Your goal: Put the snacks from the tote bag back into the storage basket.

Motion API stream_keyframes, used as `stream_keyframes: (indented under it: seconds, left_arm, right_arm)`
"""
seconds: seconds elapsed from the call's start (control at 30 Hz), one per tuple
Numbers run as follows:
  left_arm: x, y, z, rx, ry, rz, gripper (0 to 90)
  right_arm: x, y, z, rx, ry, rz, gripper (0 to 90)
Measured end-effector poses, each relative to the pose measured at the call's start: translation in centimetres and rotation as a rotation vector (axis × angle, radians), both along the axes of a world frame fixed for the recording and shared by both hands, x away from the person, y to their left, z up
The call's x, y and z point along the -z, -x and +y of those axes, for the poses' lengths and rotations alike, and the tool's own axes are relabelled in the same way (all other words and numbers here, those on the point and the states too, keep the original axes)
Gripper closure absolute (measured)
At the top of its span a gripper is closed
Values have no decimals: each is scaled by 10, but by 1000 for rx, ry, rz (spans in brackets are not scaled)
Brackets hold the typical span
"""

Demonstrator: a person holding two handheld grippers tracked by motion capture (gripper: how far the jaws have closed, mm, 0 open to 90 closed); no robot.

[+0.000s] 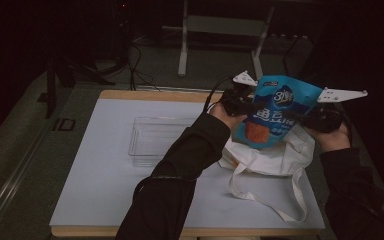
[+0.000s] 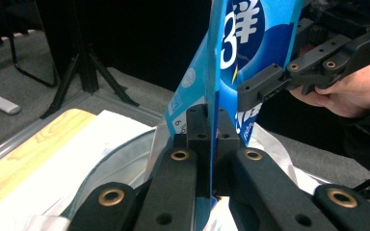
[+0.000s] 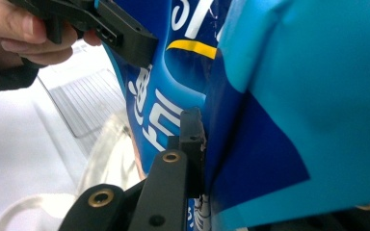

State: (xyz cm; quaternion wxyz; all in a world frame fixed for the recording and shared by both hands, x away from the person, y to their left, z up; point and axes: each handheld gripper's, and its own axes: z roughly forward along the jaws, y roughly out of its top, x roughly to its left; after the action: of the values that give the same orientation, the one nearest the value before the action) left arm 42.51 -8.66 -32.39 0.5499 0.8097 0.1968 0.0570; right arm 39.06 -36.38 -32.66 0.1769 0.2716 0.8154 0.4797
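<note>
Blue snack pouch (image 1: pixel 275 112) held up in the air at right of centre in the high view, above the white tote bag (image 1: pixel 275 157) that lies crumpled on the white tabletop (image 1: pixel 100 195). Pouch upright, printed face toward the camera, orange patch near its lower edge. Left tongs (image 1: pixel 240 106) clamp the pouch's left edge; in the left gripper view the two black jaws stand pressed together at frame centre with the thin blue edge of the pouch (image 2: pixel 231 57) pinched between them. Right tongs (image 1: pixel 312 117) grip the pouch's right side; in the right gripper view one jaw lies flat against the pouch (image 3: pixel 279 120) at lower centre, the foil folded over and hiding the other jaw, grip closed on the film. Left hand (image 1: pixel 225 116) and right hand (image 1: pixel 335 140) sit either side of the pouch, dark sleeves coming in from the bottom of the frame. Clear plastic tray (image 1: pixel 152 140) rests on the tabletop left of the tote bag, well apart from the pouch. Tote's long strap loops toward the lower right of the tabletop. Dark stand legs and cables on the floor across the upper frame.
</note>
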Motion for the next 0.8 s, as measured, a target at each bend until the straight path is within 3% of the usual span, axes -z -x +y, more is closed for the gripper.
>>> stream_keyframes:
  seconds: [0.37,0.5,0.8]
  left_arm:
    - [-19,8,28,-27,13,-12,900]
    - [-26,12,41,-40,16,-16,900]
    - [-40,24,71,-67,5,-37,900]
  right_arm:
    - [-22,2,26,-32,22,-19,845]
    - [-33,2,44,-52,41,-28,847]
    - [-45,4,69,-90,40,-40,850]
